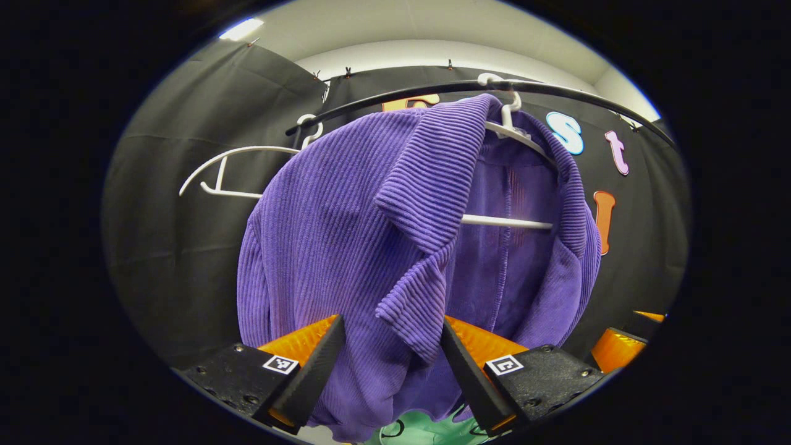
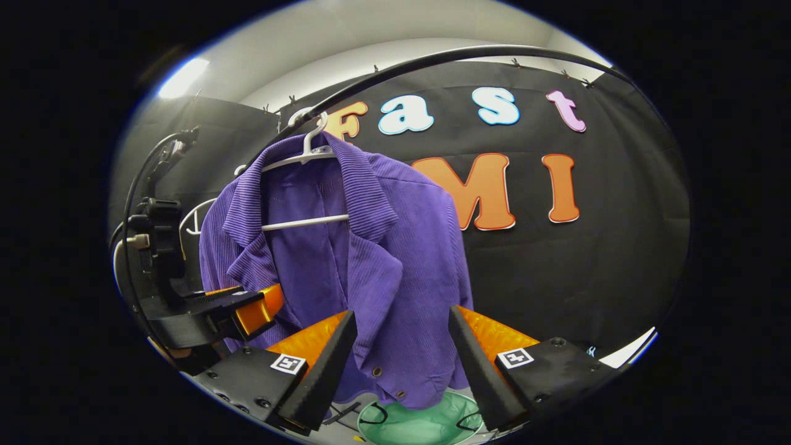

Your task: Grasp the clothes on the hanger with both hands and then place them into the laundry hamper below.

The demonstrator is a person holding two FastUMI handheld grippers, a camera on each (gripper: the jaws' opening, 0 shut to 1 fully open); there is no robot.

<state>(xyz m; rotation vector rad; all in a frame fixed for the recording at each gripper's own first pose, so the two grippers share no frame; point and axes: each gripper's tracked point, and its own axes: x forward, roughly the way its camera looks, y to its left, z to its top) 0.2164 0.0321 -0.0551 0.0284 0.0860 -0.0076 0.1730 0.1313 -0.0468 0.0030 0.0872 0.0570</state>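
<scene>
A purple ribbed jacket (image 1: 346, 247) hangs on a white hanger (image 1: 513, 133) from a black rail (image 1: 401, 93). My left gripper (image 1: 390, 324) is open, its fingers on either side of the jacket's left front lapel without pressing on it. In the right gripper view the same jacket (image 2: 383, 266) hangs in front of my right gripper (image 2: 401, 315), which is open around the jacket's lower front edge. Farther left, the left gripper (image 2: 247, 312) sits against the jacket's other side. The green laundry hamper (image 2: 420, 423) lies below the jacket, and a sliver of the hamper (image 1: 426, 429) appears between the left fingers.
An empty white hanger (image 1: 235, 167) hangs on the rail to the left of the jacket. Black cloth walls close in the booth behind and to the sides. A cable (image 2: 139, 185) loops up from the left gripper's mount.
</scene>
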